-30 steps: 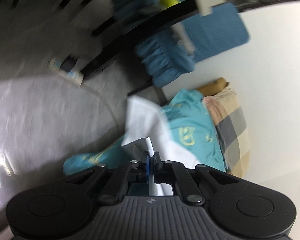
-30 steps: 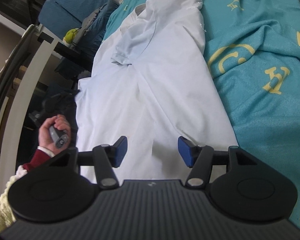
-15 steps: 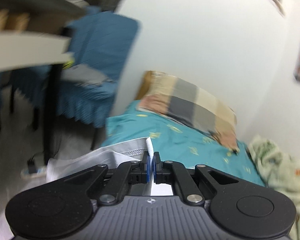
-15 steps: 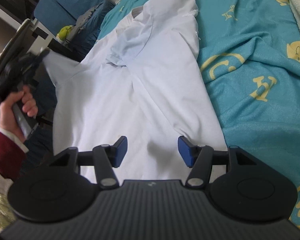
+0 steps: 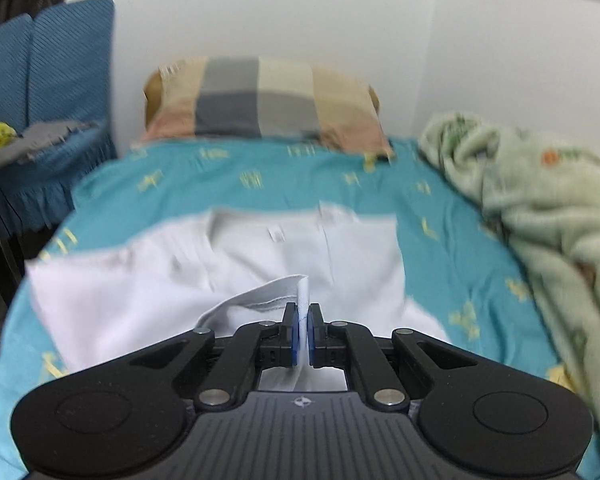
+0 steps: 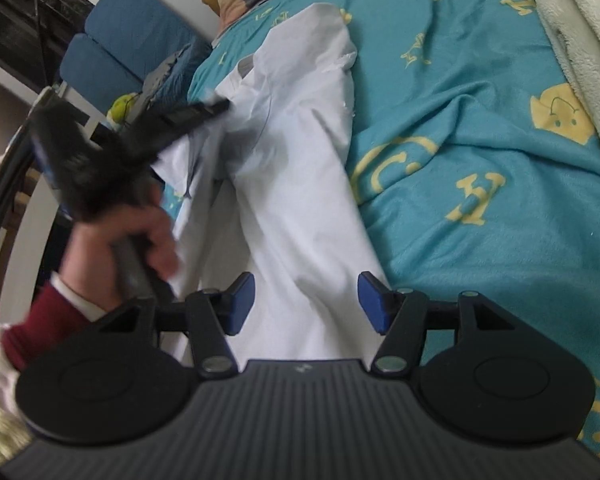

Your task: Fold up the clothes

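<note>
White cotton hem is all my left gripper point(image 5: 303, 330) has, pinched thin between pressed-together fingers, so I could lose it mid-fold. The shirt point(image 6: 300, 184) lies on the teal bedsheet point(image 6: 480, 128); my right gripper point(image 6: 306, 300) hovers above it, fingers spread and empty, so I judge nothing stops it bunching.

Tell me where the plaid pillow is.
In the left wrist view, the plaid pillow lies at the bed's head against the wall, beyond the white shirt.
</note>
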A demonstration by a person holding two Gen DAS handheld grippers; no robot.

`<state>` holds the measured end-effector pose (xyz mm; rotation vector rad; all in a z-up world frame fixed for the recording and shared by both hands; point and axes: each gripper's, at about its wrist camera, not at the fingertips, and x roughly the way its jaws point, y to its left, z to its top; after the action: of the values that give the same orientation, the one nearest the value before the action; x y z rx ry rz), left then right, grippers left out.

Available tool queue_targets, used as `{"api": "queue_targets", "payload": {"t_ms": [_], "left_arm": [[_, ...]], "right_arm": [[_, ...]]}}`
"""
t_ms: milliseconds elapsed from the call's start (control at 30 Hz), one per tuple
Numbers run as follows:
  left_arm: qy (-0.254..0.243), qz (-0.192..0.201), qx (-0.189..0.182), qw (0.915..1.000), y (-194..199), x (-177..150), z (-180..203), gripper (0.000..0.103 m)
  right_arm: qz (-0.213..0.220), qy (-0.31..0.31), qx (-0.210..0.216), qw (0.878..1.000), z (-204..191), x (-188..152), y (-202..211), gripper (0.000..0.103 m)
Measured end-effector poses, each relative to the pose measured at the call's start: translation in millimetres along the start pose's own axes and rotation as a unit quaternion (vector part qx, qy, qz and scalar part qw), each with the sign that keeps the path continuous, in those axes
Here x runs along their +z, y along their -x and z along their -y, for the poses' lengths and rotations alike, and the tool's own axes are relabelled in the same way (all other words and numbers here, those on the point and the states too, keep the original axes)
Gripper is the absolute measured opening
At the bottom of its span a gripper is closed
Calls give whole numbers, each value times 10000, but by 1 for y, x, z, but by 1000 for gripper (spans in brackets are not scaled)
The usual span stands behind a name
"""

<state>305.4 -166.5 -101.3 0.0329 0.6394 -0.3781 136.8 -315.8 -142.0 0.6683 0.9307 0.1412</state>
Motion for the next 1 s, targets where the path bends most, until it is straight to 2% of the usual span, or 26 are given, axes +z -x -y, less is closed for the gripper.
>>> {"api": "queue_targets", "payload": {"t_ms": [67, 133, 167, 233, 333, 433, 567, 733, 900, 1000], "left_arm": [[-5, -121, -2, 9999, -8, -11, 1, 8], [6, -183, -26, 9998, -9, -16, -1, 21], [-5, -201, -36, 9998, -4, -16, -2, 24], [-33, -235, -50, 9997, 5, -15, -4, 39], [-67, -243, -24, 9997, 29, -14, -5, 52], [11, -406, 102, 9991, 62, -16, -9, 55], [149, -569, 219, 9980, 116, -24, -18, 57], [295, -534, 314, 9976, 179, -43, -25, 63], [302, -329, 396, 9982, 221, -59, -29, 63], [351, -281, 379, 9983, 232, -63, -35, 63]], "right_arm": [[42, 12, -4, 10000, 1, 1, 0, 60], [72, 0, -2, 10000, 3, 3, 0, 60], [92, -27, 22, 10000, 4, 4, 1, 60], [145, -48, 67, 9999, 5, 5, 2, 60], [239, 17, 72, 9997, 2, 5, 5, 60], [354, 92, 183, 9992, -1, 5, 8, 60], [720, 411, 296, 9961, -13, 3, 21, 60], [1091, 498, 588, 9910, -24, 0, 38, 60], [1343, 778, 614, 9860, -41, -8, 54, 60], [1540, 1082, 443, 9811, -57, -11, 61, 59]]}}
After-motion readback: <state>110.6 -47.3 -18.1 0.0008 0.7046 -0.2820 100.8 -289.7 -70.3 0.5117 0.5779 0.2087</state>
